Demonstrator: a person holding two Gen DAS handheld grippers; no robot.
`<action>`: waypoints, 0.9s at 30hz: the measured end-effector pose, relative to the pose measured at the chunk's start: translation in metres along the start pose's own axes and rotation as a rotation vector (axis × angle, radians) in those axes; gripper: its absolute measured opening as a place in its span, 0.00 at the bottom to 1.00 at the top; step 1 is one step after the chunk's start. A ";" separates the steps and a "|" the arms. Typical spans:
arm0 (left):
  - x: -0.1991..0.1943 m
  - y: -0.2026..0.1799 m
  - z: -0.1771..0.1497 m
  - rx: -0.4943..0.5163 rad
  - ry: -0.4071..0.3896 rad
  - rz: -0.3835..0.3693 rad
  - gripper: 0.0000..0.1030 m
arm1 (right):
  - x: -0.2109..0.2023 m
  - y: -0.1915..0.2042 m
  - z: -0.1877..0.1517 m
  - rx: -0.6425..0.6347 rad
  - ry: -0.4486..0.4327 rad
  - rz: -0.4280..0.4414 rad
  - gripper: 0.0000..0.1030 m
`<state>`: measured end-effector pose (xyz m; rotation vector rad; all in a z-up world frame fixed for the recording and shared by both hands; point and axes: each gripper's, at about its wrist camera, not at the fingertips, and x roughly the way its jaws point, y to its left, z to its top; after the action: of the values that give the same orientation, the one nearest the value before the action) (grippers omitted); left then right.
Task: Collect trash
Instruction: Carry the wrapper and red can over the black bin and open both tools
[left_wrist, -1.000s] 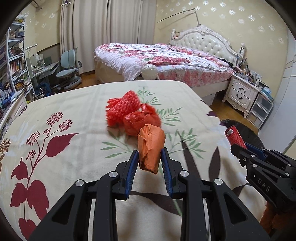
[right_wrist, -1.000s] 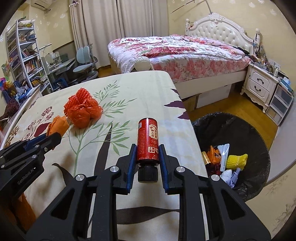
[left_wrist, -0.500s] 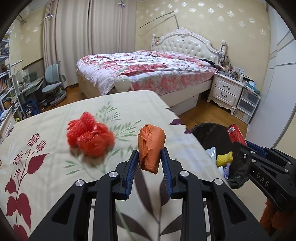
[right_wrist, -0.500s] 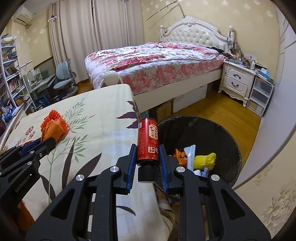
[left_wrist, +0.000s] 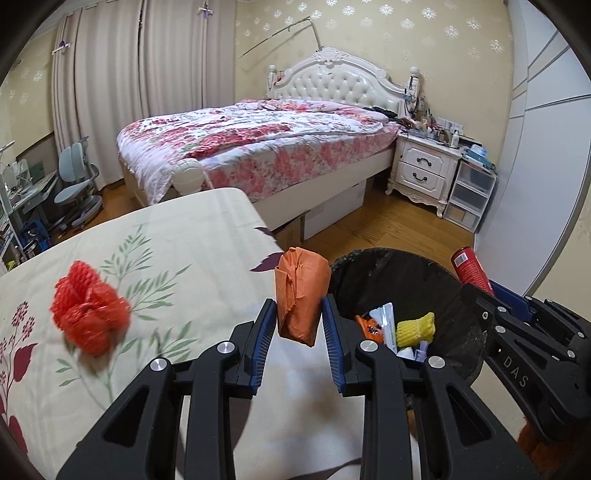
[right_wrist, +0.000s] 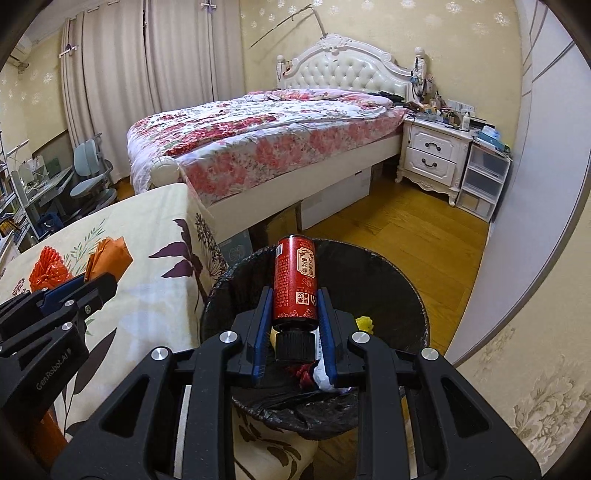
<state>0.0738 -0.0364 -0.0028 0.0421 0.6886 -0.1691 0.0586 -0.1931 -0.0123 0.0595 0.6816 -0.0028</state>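
My left gripper is shut on a crumpled orange paper wad, held over the table's right edge beside the bin. My right gripper is shut on a red bottle with a black cap, held above the black-lined trash bin. In the left wrist view the bin holds a yellow foam net and several wrappers. A red foam net bundle lies on the floral tablecloth. The right gripper with the bottle shows at the right in the left wrist view.
A bed with a floral quilt stands behind the table. A white nightstand and plastic drawers are at the back right on the wood floor. A desk chair stands at the far left. A pale wall runs close on the right.
Both grippers have swung to the right, off the table's middle toward the bin. The red bottle now hangs over the bin's mouth. The red net bundle stays on the cloth, now at the left.
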 end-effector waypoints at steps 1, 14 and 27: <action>0.004 -0.004 0.002 0.006 -0.001 0.001 0.28 | 0.003 -0.003 0.001 0.006 0.001 -0.007 0.23; 0.052 -0.038 0.013 0.058 0.054 -0.008 0.29 | 0.035 -0.037 0.000 0.088 0.035 -0.033 0.23; 0.061 -0.042 0.016 0.051 0.065 -0.008 0.57 | 0.046 -0.049 0.001 0.109 0.044 -0.066 0.31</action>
<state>0.1227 -0.0882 -0.0289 0.0935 0.7490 -0.1939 0.0940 -0.2415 -0.0430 0.1424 0.7270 -0.1027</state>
